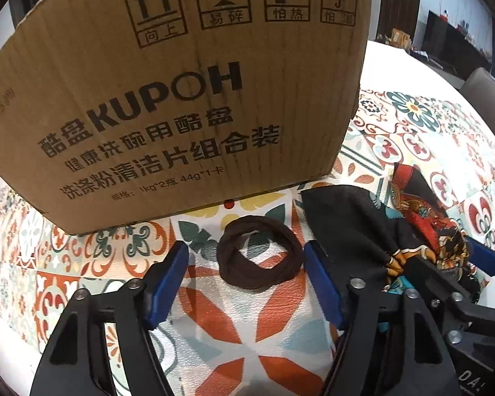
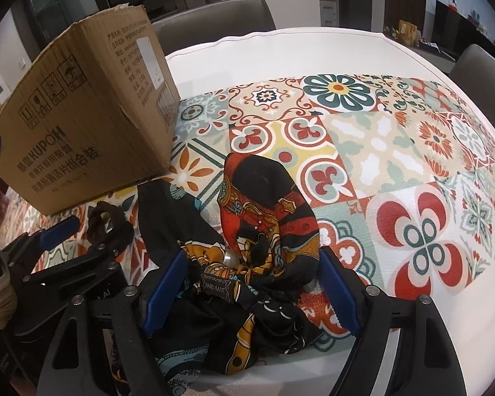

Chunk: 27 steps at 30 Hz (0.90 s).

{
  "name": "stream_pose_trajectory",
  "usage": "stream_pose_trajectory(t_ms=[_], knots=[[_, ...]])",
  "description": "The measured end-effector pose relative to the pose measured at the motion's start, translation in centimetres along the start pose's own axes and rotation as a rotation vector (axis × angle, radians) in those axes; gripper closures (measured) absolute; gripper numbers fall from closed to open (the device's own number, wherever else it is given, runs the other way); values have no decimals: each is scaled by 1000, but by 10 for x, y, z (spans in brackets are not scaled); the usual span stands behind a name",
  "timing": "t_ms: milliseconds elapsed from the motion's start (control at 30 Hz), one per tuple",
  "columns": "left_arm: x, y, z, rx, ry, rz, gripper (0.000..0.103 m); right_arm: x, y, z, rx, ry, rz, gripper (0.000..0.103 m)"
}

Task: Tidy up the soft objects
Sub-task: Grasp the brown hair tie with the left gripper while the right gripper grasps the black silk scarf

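Between right gripper (image 2: pixel 252 288) pads: bunched scarf (image 2: pixel 264 217), jaws spread — close low on the knot. Left gripper (image 1: pixel 244 274) spread around hair tie (image 1: pixel 259 252) — box (image 1: pixel 168 99) just beyond.

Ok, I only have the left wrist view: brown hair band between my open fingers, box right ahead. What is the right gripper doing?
Observer: The right gripper is open, its blue fingers either side of the patterned scarf scrunchie, not yet closed on it.
Operator: Anything on that scrunchie I can't see?
Observer: Yes, a small dark label with pale lettering sits near its knot, between the right fingers.
Operator: Is the cardboard box open on top?
Observer: Its top edge looks torn and open at the corner, but the inside is hidden from both views.
Operator: And beyond the box?
Observer: A grey chair back stands behind the white table.
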<state>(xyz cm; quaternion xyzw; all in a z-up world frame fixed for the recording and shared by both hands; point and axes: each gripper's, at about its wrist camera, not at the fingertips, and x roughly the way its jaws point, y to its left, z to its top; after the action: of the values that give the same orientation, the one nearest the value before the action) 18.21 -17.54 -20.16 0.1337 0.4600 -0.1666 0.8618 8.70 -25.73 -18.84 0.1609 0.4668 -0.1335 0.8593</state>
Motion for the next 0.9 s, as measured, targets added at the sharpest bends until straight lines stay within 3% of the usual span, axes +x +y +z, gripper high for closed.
stream_pose_trajectory(t_ms=[133, 200, 267, 400, 900], knots=[[1, 2, 4, -3, -4, -23, 47, 2, 4, 1, -25, -9, -14, 30], [1, 2, 6, 7, -5, -25, 56, 3, 8, 1, -47, -21, -23, 44], [-1, 0, 8, 5, -2, -35, 68, 3, 11, 1, -66, -31, -19, 74], [-6, 5, 10, -5, 8, -51, 90, 3, 8, 2, -57, -41, 4, 80], [-44, 28, -4, -5, -33, -71, 94, -19, 12, 5, -58, -87, 33, 82]])
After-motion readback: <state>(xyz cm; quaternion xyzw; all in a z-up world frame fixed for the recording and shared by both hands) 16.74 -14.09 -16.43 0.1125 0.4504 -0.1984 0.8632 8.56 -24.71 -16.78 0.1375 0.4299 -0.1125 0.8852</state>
